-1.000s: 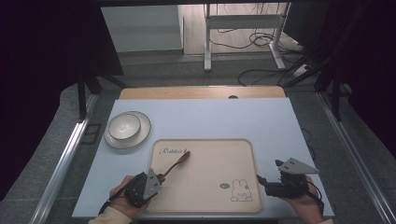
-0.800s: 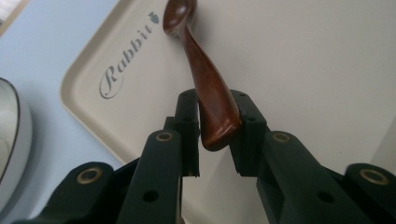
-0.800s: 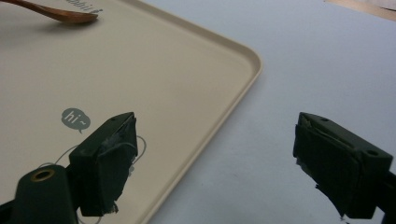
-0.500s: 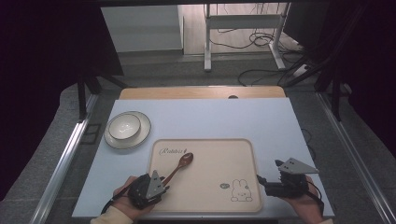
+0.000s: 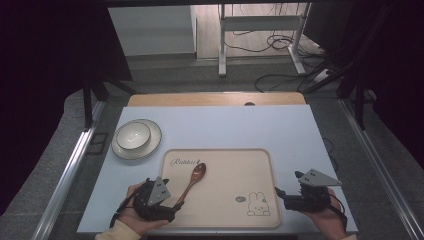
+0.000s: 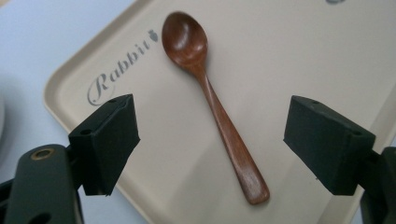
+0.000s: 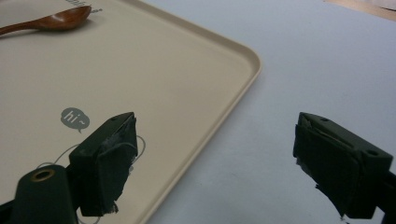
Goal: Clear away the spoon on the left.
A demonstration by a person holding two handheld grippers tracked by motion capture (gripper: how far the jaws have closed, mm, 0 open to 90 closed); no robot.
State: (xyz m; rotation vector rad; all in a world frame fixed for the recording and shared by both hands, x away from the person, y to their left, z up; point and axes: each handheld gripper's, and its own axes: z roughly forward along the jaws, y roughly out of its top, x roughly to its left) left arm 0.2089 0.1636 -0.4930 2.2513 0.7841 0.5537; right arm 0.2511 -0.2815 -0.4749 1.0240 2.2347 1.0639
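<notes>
At the surface's far left sits the bowl [image 5: 133, 135] on its plate [image 5: 152, 145]. The left gripper [image 5: 170, 210], fingers wide, straddles the spoon [image 6: 212, 98] lying free on the tray [image 5: 225, 165]; lift clear without nudging it. Right gripper [image 5: 280, 194] hangs wide, empty.

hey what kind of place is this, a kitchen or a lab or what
Probably a lab or workshop staged for table-setting practice: cables trail over the bare floor by a metal stand, and the table holds just a tray, spoon and bowl.

The tray [image 6: 299, 51] bears the word "Rabbit" in script and a grey speech bubble [image 7: 74, 118] reading "hi~".
</notes>
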